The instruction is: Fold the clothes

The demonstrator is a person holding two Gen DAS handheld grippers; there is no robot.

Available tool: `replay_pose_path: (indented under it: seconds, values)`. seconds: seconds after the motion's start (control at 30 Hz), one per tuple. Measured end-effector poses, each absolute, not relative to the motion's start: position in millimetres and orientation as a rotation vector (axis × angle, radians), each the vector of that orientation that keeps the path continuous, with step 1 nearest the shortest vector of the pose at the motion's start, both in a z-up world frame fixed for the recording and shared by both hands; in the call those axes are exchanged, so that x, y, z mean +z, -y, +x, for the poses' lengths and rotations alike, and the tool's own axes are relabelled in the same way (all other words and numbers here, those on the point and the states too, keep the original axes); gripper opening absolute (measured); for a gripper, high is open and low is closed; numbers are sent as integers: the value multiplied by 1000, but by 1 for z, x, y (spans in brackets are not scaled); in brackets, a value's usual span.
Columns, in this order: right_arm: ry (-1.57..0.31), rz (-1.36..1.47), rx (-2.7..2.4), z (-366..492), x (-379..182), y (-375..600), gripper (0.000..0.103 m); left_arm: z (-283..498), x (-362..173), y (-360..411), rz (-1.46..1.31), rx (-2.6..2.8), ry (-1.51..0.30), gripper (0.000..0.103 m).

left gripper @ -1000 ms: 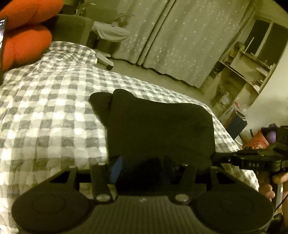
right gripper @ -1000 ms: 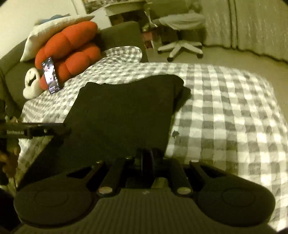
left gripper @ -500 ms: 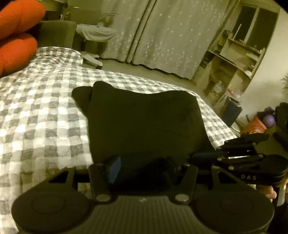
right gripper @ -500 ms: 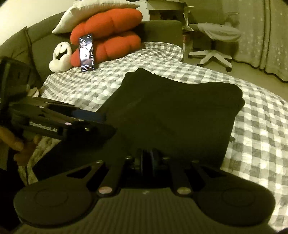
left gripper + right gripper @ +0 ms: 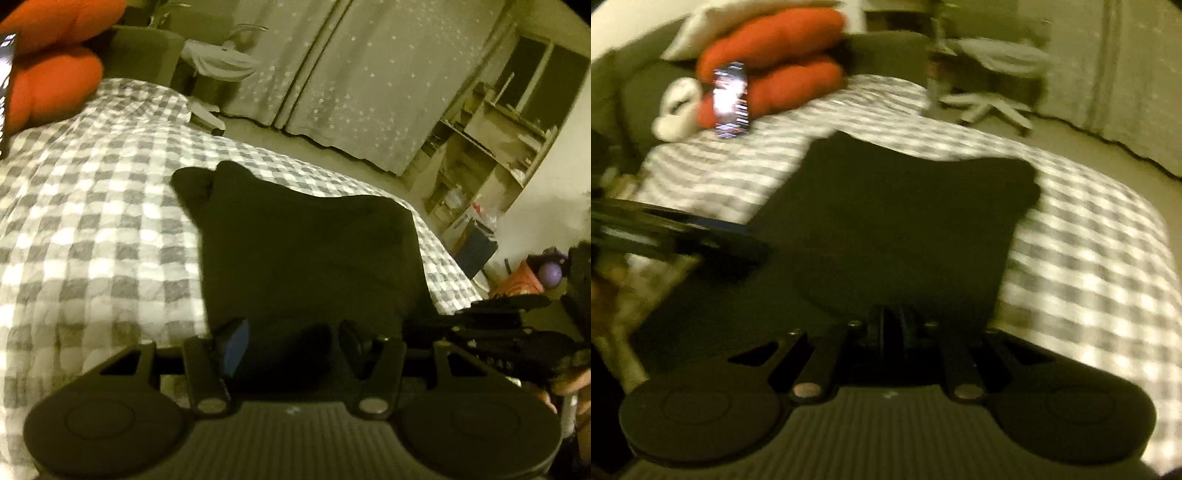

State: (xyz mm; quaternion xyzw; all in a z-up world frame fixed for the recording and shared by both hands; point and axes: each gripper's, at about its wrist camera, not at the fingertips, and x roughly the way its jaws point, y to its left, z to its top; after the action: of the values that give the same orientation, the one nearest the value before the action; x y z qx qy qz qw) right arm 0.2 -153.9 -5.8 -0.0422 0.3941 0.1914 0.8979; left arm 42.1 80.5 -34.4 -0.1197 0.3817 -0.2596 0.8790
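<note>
Black garment (image 5: 310,251) hiding both jaws' tips, right view blurred

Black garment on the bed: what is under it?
The black garment lies on the grey-and-white checked bedcover, which shows around its far and side edges. Whatever lies directly beneath the dark fabric is covered and cannot be seen.

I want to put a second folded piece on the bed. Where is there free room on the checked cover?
Free: the grey-and-white checked bed cover between the black folded garment and the orange plush cushion, and on the garment's other side. Crowded: the garment's near edge, where both tools work.
</note>
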Motion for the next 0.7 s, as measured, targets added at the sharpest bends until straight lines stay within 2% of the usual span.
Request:
replay_pose_path:
  seconds: [0.1, 0.13, 0.17, 0.2, 0.43, 0.53, 0.7]
  values:
    - [-822, -43, 349, -1, -6, 177, 5, 39, -33, -83, -237, -518, -803, 56]
    - [-821, -41, 322, -2, -6, 183, 6, 39, -33, -84, -239, -517, -803, 56]
    - [-816, -50, 285, -3, -6, 188, 15, 39, -34, -85, -244, -517, -804, 56]
    - [-813, -61, 262, -5, -6, 190, 17, 39, -34, -86, -248, -518, -804, 56]
    - [-704, -96, 365, -48, 17, 163, 17, 20, -20, -87, -273, -605, -723, 58]
    - [-720, -124, 445, -59, 14, 133, 17, 17, -25, -85, -288, -597, -746, 61]
    - [-808, -195, 409, -53, -10, 117, 17, 14, -38, -86, -242, -565, -778, 60]
